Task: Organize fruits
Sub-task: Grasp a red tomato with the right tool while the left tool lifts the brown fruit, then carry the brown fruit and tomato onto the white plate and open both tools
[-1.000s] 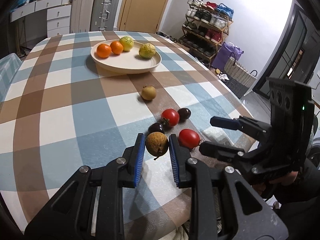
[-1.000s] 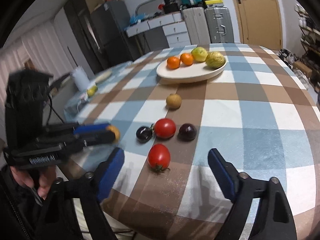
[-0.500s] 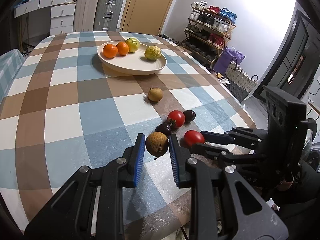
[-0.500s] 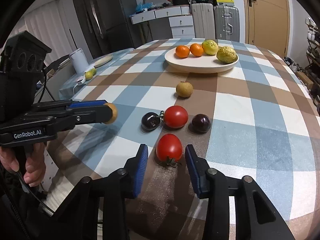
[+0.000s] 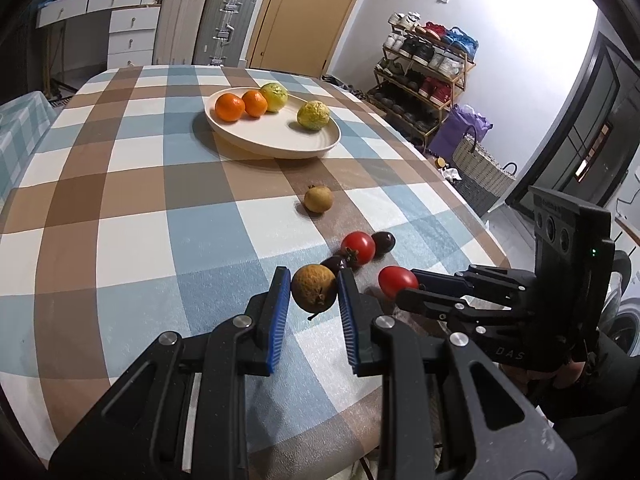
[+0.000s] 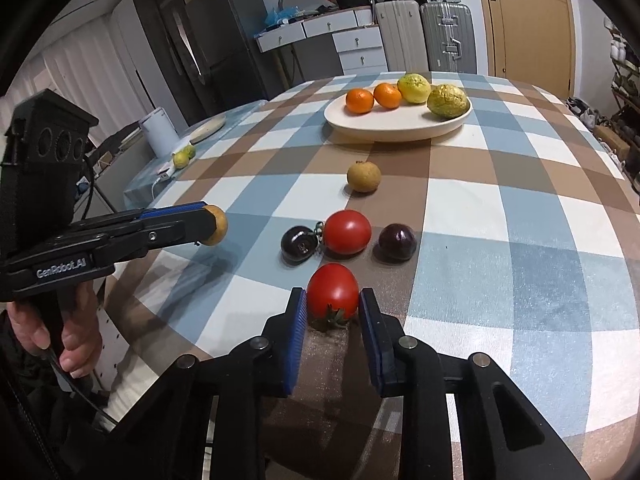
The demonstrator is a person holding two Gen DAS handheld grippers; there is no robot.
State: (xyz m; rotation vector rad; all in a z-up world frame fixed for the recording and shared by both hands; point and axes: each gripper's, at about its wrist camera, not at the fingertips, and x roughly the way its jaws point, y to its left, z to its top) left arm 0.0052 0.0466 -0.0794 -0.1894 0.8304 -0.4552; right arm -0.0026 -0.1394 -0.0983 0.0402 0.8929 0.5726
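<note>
My left gripper (image 5: 313,300) is shut on a brown round fruit (image 5: 313,288), held above the checked tablecloth; it also shows in the right wrist view (image 6: 215,224). My right gripper (image 6: 332,312) is shut on a red tomato (image 6: 333,290) at table level; the tomato also shows in the left wrist view (image 5: 397,281). Ahead lie a second tomato (image 6: 346,232), two dark plums (image 6: 298,245) (image 6: 397,242) and a tan round fruit (image 6: 363,176). A cream plate (image 6: 396,125) further back holds two oranges (image 6: 360,101) and two yellow-green fruits (image 6: 447,101).
The table's near edge is just under both grippers. A side table at the left carries a white cup (image 6: 159,132) and small fruit. Suitcases (image 6: 444,36), drawers and a door stand behind; a shoe rack (image 5: 424,68) and basket (image 5: 478,168) are at the right.
My right gripper moved in over the near tomato and closed from wide open onto it. My left gripper kept hold of the brown fruit and shifted only slightly.
</note>
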